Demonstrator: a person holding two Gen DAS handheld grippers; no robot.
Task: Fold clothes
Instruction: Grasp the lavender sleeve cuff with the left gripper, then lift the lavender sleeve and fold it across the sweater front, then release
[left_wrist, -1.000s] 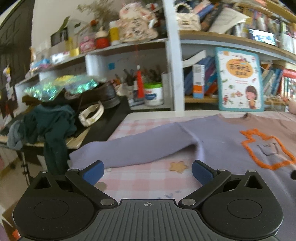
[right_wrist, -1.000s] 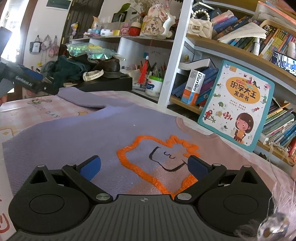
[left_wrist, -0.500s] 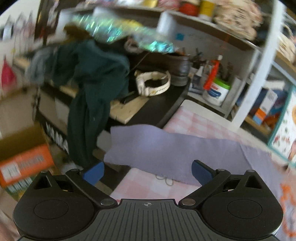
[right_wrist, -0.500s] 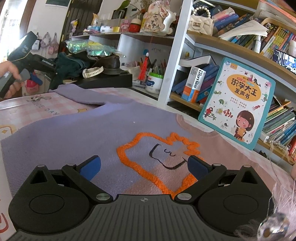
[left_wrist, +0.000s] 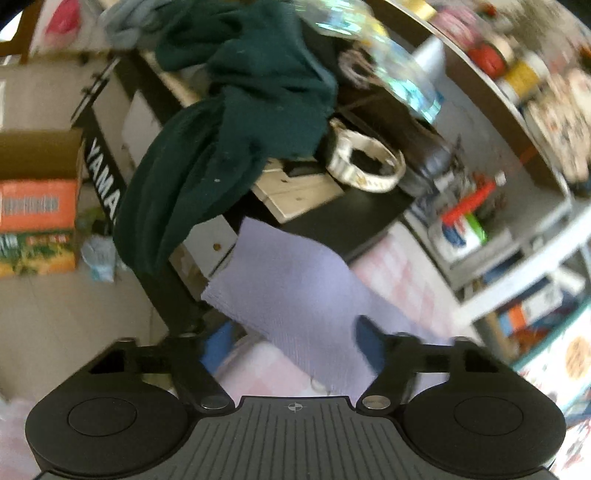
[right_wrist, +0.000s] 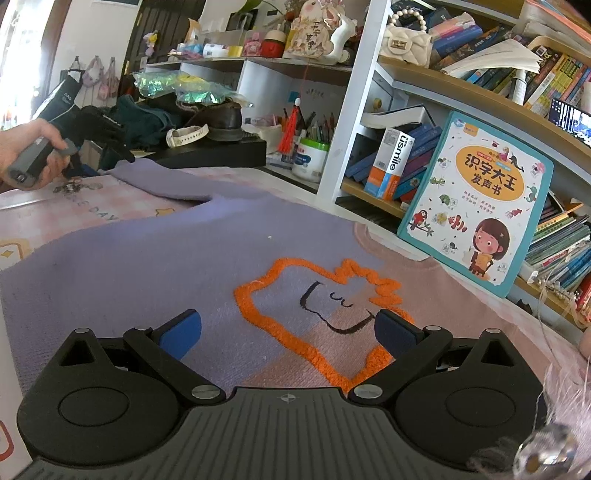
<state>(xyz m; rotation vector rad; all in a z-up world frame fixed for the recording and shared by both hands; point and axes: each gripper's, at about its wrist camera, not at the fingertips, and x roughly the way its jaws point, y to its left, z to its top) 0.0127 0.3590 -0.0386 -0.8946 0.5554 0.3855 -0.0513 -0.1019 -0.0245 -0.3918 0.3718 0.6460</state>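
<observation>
A lilac sweater (right_wrist: 147, 258) with an orange outlined figure lies flat on the pink checked table cover (right_wrist: 74, 206). Its sleeve (left_wrist: 288, 288) reaches to the table's left edge, and the cuff hangs over it. My left gripper (left_wrist: 291, 341) is rolled to one side, its jaws closing with the cuff between the blue pads (left_wrist: 365, 343); a gap still shows beside the left pad. In the right wrist view a hand holds that left gripper (right_wrist: 123, 157) at the sleeve (right_wrist: 155, 177) end. My right gripper (right_wrist: 288, 328) hovers open over the sweater's chest, holding nothing.
A dark green garment (left_wrist: 229, 122) hangs off a black keyboard stand (left_wrist: 103, 177) just left of the table. A cardboard box (left_wrist: 37, 199) sits on the floor. Bookshelves (right_wrist: 461, 122), a children's book (right_wrist: 480, 214) and a pen cup (right_wrist: 308, 158) line the table's far side.
My left gripper has swung left from the sweater's body to the sleeve end, rolled over, and its jaws have narrowed around the cuff. The right gripper has stayed put.
</observation>
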